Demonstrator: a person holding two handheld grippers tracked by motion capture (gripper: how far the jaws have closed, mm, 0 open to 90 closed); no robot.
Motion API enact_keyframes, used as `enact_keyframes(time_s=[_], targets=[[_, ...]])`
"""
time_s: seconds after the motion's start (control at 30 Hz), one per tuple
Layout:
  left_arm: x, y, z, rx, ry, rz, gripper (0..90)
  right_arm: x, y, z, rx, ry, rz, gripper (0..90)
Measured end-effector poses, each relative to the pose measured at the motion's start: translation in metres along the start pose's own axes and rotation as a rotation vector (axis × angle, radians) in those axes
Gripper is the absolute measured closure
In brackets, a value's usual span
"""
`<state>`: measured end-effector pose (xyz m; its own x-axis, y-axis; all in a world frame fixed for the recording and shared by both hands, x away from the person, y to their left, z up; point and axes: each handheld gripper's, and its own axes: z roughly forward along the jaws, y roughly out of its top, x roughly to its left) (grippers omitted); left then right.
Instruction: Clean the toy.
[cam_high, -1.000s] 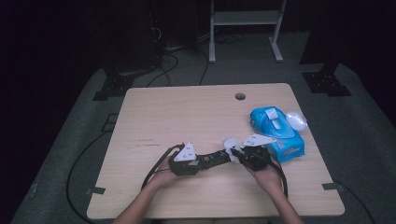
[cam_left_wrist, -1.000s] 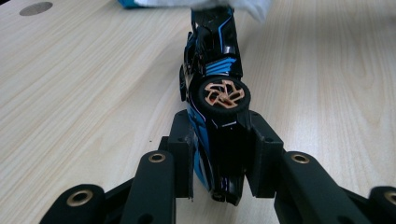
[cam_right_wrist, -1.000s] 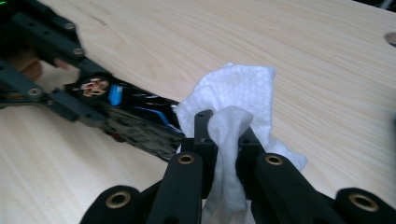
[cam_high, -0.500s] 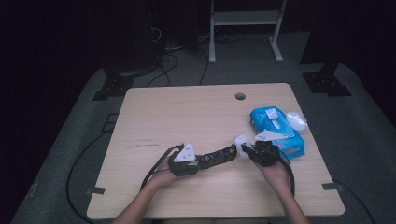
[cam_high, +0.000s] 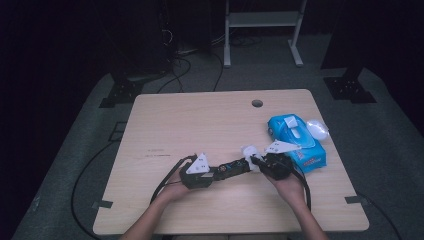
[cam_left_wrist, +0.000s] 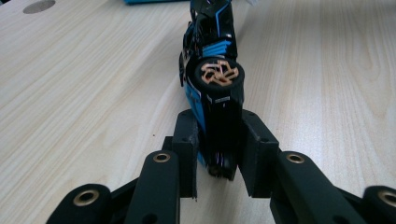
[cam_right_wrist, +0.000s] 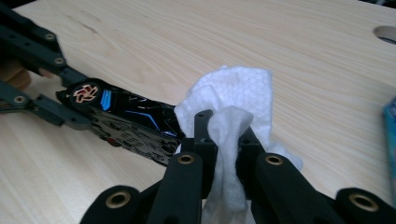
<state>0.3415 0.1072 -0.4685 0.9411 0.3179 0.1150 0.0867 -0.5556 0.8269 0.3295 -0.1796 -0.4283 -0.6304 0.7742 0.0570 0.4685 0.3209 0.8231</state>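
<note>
Work in hand: wiping a long black glossy object with blue stripes (cam_high: 233, 168) with a white crumpled wipe (cam_high: 249, 151); judged from the grips.
Left tool (cam_high: 216, 172): clenched on the near end of the black object; in the left gripper view the pads (cam_left_wrist: 187, 140) press its sides, and its jaws have just been closing that last bit on it.
Right tool (cam_high: 256, 161): clenched on the white wipe; in the right gripper view the wipe (cam_right_wrist: 233, 121) bunches up between the jaws.
Object position: lower centre of the high view, on the pale wooden surface (cam_high: 200, 125), between the two hands.
Long axis: runs left to right in the high view, rising slightly toward the right; one end in the left tool, the other end at the wipe.
Key relation: wipe sits at the object's far end (cam_right_wrist: 163, 123), touching or just beside it; cannot tell which.
Nearer hand: right hand (cam_high: 287, 182) for the wipe end, left hand (cam_high: 172, 190) as anchor.
Next move, judged: draw the wipe along the axis toward the left tool.
Nearby: blue wipe packet (cam_high: 295, 140), just beside the right tool at right of frame.
</note>
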Motion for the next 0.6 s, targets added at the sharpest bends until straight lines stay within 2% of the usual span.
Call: enact_keyframes(time_s=[0.03, 0.17, 0.2, 0.23, 0.37, 0.53, 0.6], targets=[[0.0, 0.0, 0.0, 0.0, -0.001, -0.002, 70.4, 0.0, 0.0, -0.001, 0.003, -0.005, 0.005, 83.7], [0.001, 0.0, 0.0, 0.003, -0.004, -0.003, 70.4, 0.009, 0.003, 0.003, 0.003, 0.013, -0.031, 83.7], [0.001, 0.0, 0.0, 0.003, -0.004, -0.002, 70.4, 0.014, 0.004, 0.004, 0.007, 0.015, -0.06, 83.7], [0.0, 0.0, 0.0, 0.003, -0.003, -0.001, 70.4, 0.014, 0.005, 0.004, 0.009, 0.015, -0.064, 83.7], [0.0, 0.0, 0.0, 0.003, -0.004, -0.003, 70.5, 0.007, 0.003, 0.002, 0.008, 0.011, -0.029, 83.7], [0.0, 0.0, 0.001, 0.005, -0.004, -0.01, 70.1, 0.013, 0.004, 0.003, 0.012, 0.01, -0.048, 83.7], [-0.001, 0.0, 0.003, 0.014, 0.005, -0.007, 67.2, 0.017, 0.004, 0.005, 0.012, 0.021, -0.06, 83.7]])
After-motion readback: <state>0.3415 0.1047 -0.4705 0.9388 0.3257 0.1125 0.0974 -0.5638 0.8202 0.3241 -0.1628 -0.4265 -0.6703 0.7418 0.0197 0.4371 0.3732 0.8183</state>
